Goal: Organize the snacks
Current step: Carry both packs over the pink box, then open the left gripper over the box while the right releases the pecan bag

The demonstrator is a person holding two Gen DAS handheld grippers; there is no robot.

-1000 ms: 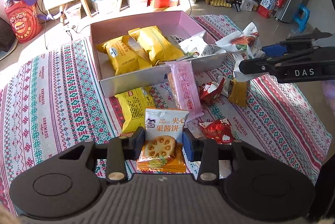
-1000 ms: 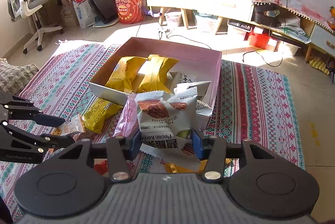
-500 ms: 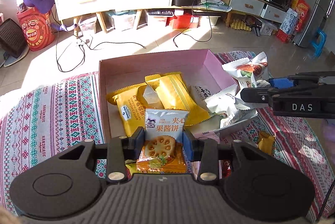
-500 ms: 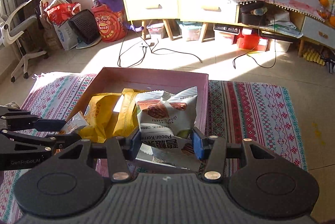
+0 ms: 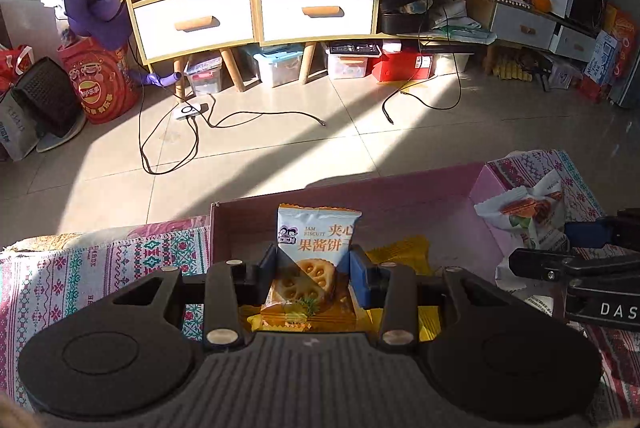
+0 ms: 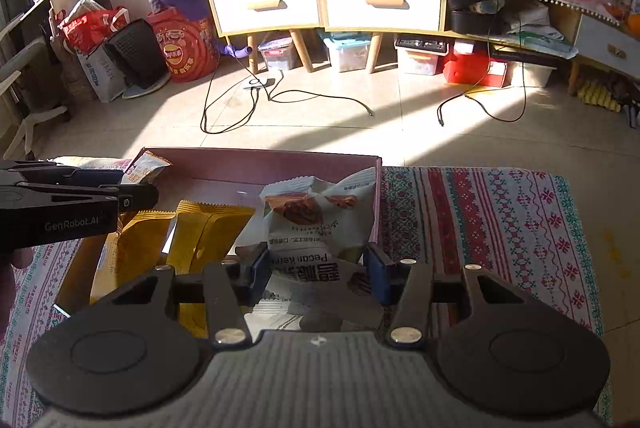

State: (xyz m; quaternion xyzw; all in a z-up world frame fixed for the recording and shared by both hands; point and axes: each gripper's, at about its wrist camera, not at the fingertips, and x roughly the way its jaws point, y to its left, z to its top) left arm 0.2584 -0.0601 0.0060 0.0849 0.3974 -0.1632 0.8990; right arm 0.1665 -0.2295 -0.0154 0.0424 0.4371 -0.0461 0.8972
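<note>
The left gripper (image 5: 312,270) is clamped on a pale blue and orange jam biscuit packet (image 5: 316,260), its blue pads pressing the packet's two sides so it stands upright between them. It is held level over the near left part of the shallow pink cardboard box (image 5: 400,188), which lies on a red, green and white patterned cloth (image 5: 100,268). From the right wrist view this gripper reaches in from the left, its fingers pointing right, roughly horizontal, above the box's left edge.

The right gripper (image 6: 316,268) grasps a white crinkled pecan snack packet (image 6: 320,224), print upside down, held over the right part of the box, close to its right wall. In the left wrist view it enters from the right, fingers pointing left, roughly level.

Inside the box, yellow foil snack packets (image 6: 200,236) lie side by side below the left gripper, leaning toward the far wall. Whether either held packet touches the box floor is hard to judge.

Beyond the box lie pale floor tiles (image 5: 280,140) with black cables (image 5: 168,148) and, farther off, a wooden drawer cabinet (image 5: 256,12).
</note>
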